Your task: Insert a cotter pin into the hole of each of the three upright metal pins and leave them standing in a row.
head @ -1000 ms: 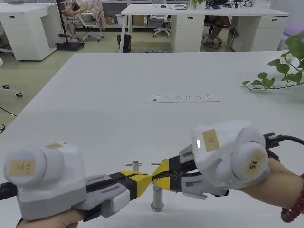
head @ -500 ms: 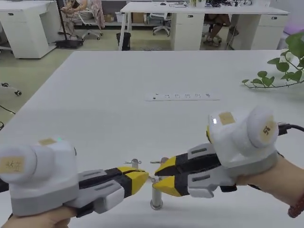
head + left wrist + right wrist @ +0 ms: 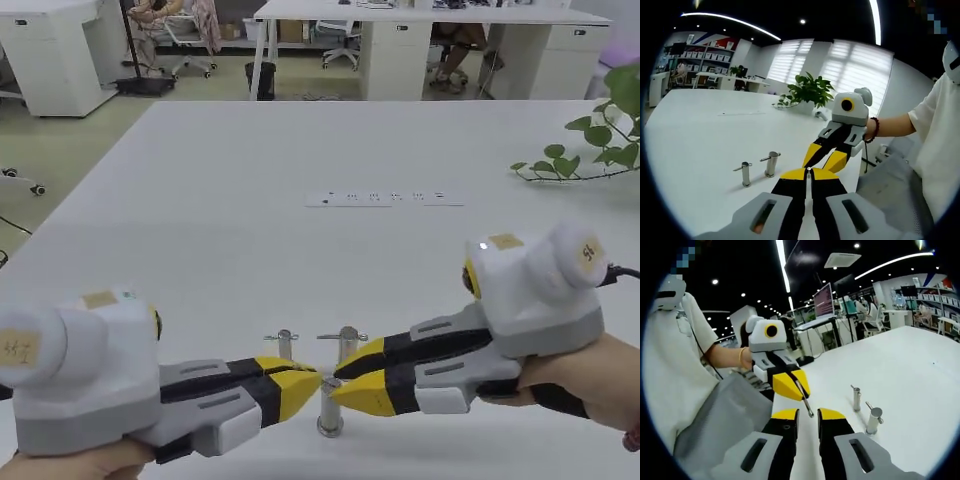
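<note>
Left gripper: your jaws are pinched together on a thin cotter pin. In the right gripper view it juts from the yellow tips and slants down.

Right gripper: your jaws stand apart, and the cotter pin's free end points into the gap.

In the head view both sets of yellow tips nearly meet above the near metal pin. It stands upright on the white table. The tips hide its head, so you cannot tell the state of its hole, and the cotter pin is too fine to make out there.

Just beyond stand the rear left pin and the rear right pin, side by side, each with a cotter pin crosswise through its top.

Farther off lies a power strip. A plant is cut off at the right edge.
</note>
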